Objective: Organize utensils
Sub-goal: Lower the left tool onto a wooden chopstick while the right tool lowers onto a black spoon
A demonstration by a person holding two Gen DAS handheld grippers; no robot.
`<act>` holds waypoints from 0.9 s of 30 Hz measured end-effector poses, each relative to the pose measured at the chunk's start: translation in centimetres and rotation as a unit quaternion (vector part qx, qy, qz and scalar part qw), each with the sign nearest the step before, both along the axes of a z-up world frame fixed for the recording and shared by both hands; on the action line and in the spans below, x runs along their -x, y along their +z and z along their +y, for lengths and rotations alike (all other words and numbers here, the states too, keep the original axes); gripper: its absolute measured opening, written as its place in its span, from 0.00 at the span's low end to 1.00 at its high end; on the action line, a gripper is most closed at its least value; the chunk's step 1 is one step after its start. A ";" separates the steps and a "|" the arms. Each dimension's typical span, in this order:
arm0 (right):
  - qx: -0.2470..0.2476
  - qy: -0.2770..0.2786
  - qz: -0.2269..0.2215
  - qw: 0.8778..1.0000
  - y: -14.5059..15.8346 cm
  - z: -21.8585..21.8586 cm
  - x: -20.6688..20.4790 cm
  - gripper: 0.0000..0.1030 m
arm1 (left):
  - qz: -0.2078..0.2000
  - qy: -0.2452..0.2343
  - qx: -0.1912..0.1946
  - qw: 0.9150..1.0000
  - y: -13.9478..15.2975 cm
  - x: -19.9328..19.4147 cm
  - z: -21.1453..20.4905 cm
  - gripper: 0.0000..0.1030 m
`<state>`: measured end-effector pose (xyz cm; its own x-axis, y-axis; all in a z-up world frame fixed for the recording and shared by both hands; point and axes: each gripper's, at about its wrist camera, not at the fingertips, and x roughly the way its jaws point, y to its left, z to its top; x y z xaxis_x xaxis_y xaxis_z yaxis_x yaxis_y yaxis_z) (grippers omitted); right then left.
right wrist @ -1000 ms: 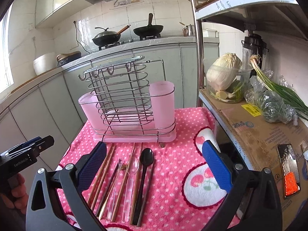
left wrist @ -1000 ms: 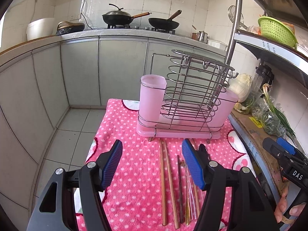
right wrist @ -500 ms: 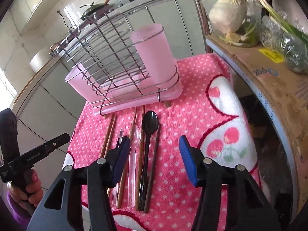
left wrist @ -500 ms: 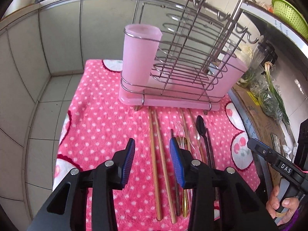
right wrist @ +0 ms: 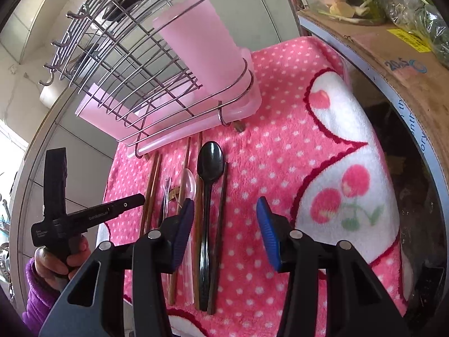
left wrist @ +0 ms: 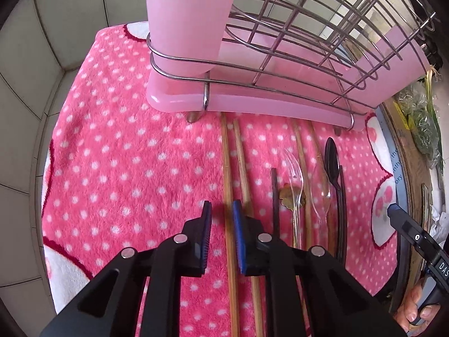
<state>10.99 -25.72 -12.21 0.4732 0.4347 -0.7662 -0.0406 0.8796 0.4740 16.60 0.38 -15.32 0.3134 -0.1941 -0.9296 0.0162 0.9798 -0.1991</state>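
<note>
Several utensils lie in a row on the pink dotted towel (left wrist: 126,168): wooden chopsticks (left wrist: 227,168), a clear plastic fork (left wrist: 294,174), a clear spoon (right wrist: 188,182), a black spoon (left wrist: 332,163) (right wrist: 209,168) and a dark chopstick (right wrist: 220,210). A wire rack with pink cups (left wrist: 190,22) (right wrist: 202,45) stands behind them. My left gripper (left wrist: 221,216) is low over the towel, its narrowly open jaws straddling the leftmost wooden chopstick. My right gripper (right wrist: 224,213) is open above the black spoon and dark chopstick.
A cardboard box (right wrist: 393,56) with bagged greens (right wrist: 415,5) and cabbage stands to the right of the towel. The towel's left edge (left wrist: 47,168) drops off to a tiled floor. The rack's pink base (left wrist: 252,104) lies close ahead of the chopstick tips.
Both grippers have come down and forward toward the utensils. The left jaws have narrowed from wide open to a small gap around the leftmost chopstick. The right jaws have narrowed somewhat.
</note>
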 end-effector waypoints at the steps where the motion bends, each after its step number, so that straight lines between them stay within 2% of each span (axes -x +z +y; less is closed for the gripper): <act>1: 0.000 0.000 0.003 1.000 -0.1 0.0 -0.2 0.45 | 0.004 -0.003 -0.002 1.000 -0.4 -0.3 -0.1 0.14; 3: 0.002 -0.003 0.007 1.000 -0.3 0.0 -0.7 0.45 | 0.016 -0.007 -0.002 1.000 -0.3 -0.8 -0.3 0.14; 6: 0.007 -0.010 0.015 1.000 -0.8 -0.1 -1.4 0.45 | 0.013 -0.021 -0.022 0.999 -0.8 -1.2 -1.2 0.14; 8: 0.004 -0.011 0.025 1.000 -1.2 -0.1 -1.8 0.45 | 0.008 -0.030 -0.035 0.999 -1.2 -1.7 -2.2 0.10; 9: 0.000 -0.010 0.032 0.999 -1.4 -0.1 -2.1 0.41 | 0.007 -0.033 -0.037 0.999 -1.1 -2.0 -2.5 0.07; 10: 0.001 -0.009 0.037 0.999 -1.6 0.1 -2.4 0.35 | 0.009 -0.034 -0.033 0.999 -0.9 -2.2 -2.5 0.06; 13: 0.012 0.001 0.051 0.999 -2.2 0.9 -3.3 0.28 | 0.013 -0.034 -0.008 0.999 0.2 -1.9 -1.4 0.06; 18: 0.036 0.017 0.070 0.997 -3.1 2.8 -4.6 0.27 | 0.015 -0.037 0.011 0.999 1.2 -0.9 0.1 0.06; 24: 0.100 0.038 0.074 0.991 -3.4 5.0 -5.5 0.27 | 0.035 -0.034 0.019 0.999 0.1 0.1 1.0 0.06; 26: 0.113 0.042 0.072 0.990 -3.3 5.4 -5.6 0.24 | 0.045 -0.040 0.014 0.998 -0.4 0.5 1.3 0.06; 27: 0.115 0.046 0.071 0.990 -3.3 5.6 -5.6 0.18 | 0.048 -0.044 0.010 0.998 -0.6 0.9 1.3 0.06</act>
